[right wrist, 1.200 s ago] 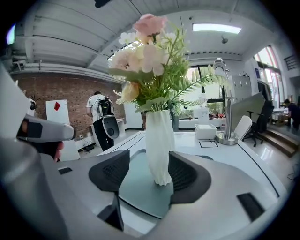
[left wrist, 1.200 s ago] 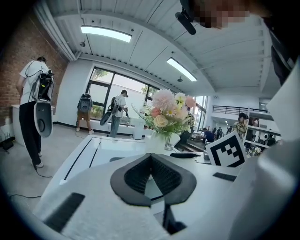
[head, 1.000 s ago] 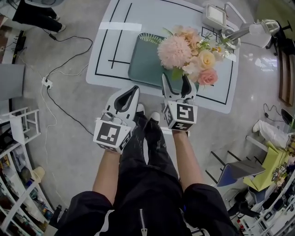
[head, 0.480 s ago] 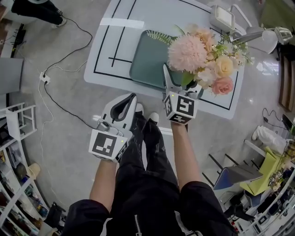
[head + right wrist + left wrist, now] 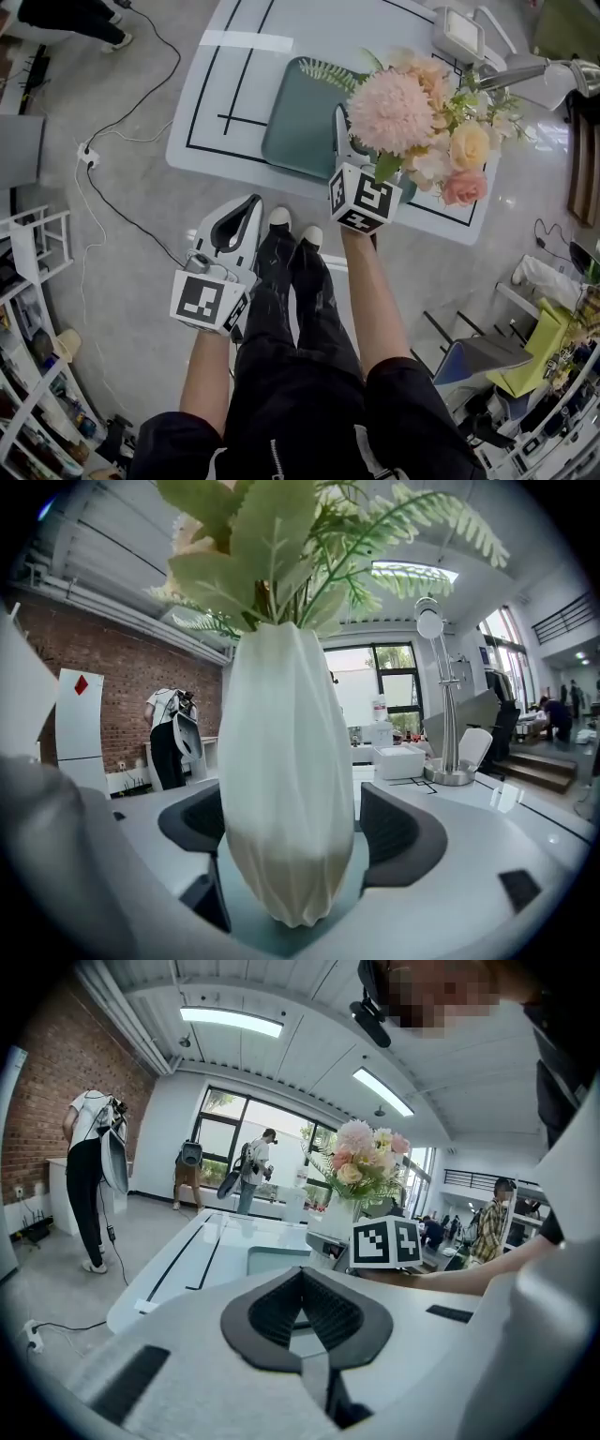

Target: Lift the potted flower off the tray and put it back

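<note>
Your left gripper (image 5: 251, 202) sits lower left, jaws closed and empty, short of the bench (image 5: 244, 84). Your right gripper (image 5: 298, 822) is nearer. Its jaws have just been opening and now flank, without squeezing, the potted flower (image 5: 281, 742). Its ribbed white vase stands upright on the green tray (image 5: 300, 122), topped with pink and peach blooms.

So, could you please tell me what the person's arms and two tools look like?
The left tool and the right tool are each a white shell with dark grey ribbed pads and a white cube of black square markers. The forearms are bare; the clothing is black. The right tool's jaws have just been opening, with the white vase between them.
</note>
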Demonstrator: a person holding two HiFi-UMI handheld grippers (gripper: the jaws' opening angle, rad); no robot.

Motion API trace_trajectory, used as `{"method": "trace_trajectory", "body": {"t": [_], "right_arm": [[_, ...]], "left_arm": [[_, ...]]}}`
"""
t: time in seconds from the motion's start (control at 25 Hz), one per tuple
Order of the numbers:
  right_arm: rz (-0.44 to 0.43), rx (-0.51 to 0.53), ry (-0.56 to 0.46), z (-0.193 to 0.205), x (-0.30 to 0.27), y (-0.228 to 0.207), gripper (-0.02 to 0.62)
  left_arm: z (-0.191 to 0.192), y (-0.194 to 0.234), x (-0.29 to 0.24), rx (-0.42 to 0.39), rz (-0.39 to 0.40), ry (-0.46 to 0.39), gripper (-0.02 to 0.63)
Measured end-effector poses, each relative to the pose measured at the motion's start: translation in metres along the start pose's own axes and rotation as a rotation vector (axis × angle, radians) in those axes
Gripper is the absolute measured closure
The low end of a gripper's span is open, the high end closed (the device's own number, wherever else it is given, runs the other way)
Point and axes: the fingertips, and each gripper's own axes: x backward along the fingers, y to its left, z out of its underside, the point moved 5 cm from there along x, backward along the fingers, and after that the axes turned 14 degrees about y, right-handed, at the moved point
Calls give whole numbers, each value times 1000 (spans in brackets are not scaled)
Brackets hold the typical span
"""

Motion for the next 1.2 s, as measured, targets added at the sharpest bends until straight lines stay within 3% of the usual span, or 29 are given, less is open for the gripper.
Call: {"method": "trace_trajectory", "body": {"t": [0.32, 1.2], "right_arm": [[-9, 19, 40, 6, -6, 0, 212], [-45, 42, 61, -17, 10, -35, 215]], "left_arm": [[3, -2, -3, 13, 1, 5, 600], [-26, -28, -36, -31, 40, 0, 600]]}}
